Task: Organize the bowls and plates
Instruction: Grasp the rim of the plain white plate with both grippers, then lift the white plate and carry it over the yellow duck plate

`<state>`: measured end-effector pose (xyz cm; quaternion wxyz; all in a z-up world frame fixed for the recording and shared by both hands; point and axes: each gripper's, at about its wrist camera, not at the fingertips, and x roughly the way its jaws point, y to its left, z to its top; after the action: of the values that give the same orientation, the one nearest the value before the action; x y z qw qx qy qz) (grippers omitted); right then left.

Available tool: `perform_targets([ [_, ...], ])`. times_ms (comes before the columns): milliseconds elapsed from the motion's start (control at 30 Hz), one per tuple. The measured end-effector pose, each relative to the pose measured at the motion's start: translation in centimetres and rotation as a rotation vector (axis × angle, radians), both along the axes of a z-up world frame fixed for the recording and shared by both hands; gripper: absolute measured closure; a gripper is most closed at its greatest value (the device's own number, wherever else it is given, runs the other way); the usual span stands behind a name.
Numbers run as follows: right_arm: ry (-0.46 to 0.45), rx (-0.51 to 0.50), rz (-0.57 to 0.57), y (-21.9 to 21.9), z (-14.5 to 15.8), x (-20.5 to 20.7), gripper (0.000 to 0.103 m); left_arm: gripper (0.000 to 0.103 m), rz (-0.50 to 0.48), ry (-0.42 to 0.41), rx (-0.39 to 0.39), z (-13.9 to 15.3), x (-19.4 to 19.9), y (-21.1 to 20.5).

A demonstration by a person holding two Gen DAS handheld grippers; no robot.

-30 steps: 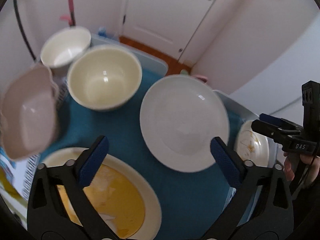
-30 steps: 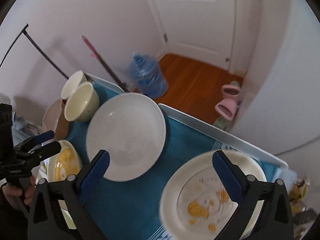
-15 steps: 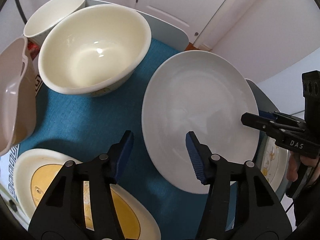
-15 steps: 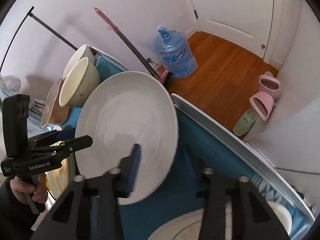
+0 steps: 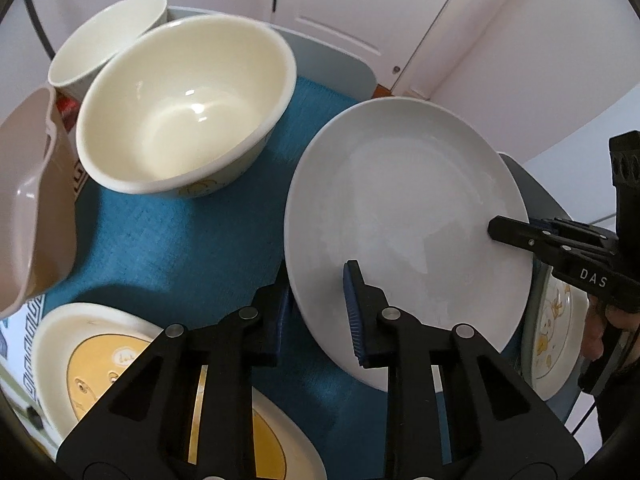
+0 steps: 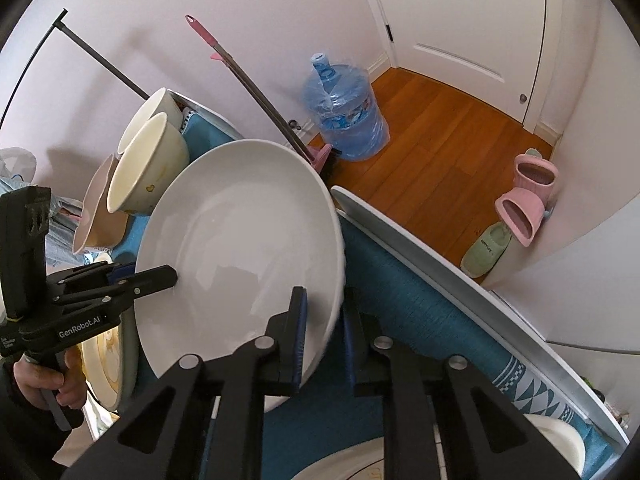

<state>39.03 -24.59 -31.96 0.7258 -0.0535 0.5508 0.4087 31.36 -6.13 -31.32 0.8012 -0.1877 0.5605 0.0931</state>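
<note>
Plates first: the large plain white ceramic plate [image 5: 404, 216] sits centre-right in my left wrist view, tilted up off the teal woven mat [image 5: 160, 232]. My left gripper [image 5: 318, 308] is clamped on its lower-left rim, one blue pad on the face and the other underneath. My right gripper [image 6: 322, 336] pinches the same plate [image 6: 240, 240] at its lower-right edge in the right wrist view, so both claws are closed on it.

Upper left of the left wrist frame holds a wide cream ceramic bowl [image 5: 184, 100], with a smaller white bowl [image 5: 108, 36] just behind it. A pinkish-beige plastic dish [image 5: 32, 208] stands tilted at the left edge. At the bottom left lies a cream plate with a yellow centre [image 5: 88, 356]. Behind the white plate, at the right edge, is another cream plate with yellow markings [image 5: 560, 328], possibly food residue or a print; I cannot tell.

Upper centre of the right wrist frame shows a blue water jug [image 6: 344, 116] on the wooden floor [image 6: 440, 140].
</note>
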Motion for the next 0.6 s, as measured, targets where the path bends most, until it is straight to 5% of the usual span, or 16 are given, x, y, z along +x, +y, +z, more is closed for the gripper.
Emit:
perform_targets([
  [367, -0.080, 0.060, -0.015, -0.8, 4.0, -2.5, 0.088, 0.081, -0.018, -0.084, 0.055, 4.1, -2.2, -2.4],
  [600, -0.127, 0.102, -0.061, -0.6, 8.1, -7.4, 0.088, 0.081, -0.077, -0.152, 0.084, 8.8, -7.3, -2.0],
])
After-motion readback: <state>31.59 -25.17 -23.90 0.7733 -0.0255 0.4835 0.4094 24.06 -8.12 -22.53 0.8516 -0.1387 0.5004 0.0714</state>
